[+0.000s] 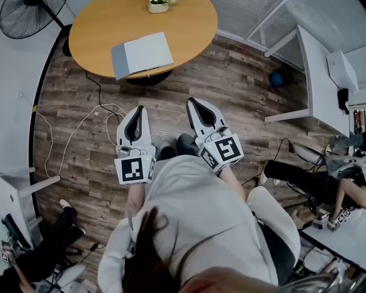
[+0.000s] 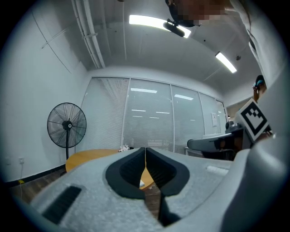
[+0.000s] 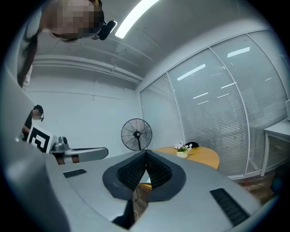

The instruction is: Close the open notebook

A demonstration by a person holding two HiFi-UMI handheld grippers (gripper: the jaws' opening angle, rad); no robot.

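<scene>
A notebook [image 1: 142, 54] with a white face and a grey strip along its left side lies on the near edge of the round wooden table [image 1: 189, 28]; I cannot tell whether it lies open. Both grippers hang over the wooden floor, well short of the table, pointing toward it. The left gripper [image 1: 139, 109] has its jaws together and nothing between them, as the left gripper view [image 2: 145, 148] also shows. The right gripper [image 1: 191, 102] is beside it, jaws meeting at the tip and empty [image 3: 146, 152].
A small flower pot [image 1: 158, 6] stands at the table's far side. A standing fan [image 1: 26, 17] is at the far left and cables [image 1: 86, 123] trail over the floor. A white desk [image 1: 320, 74] stands at the right. Seated people are at the lower left and lower right.
</scene>
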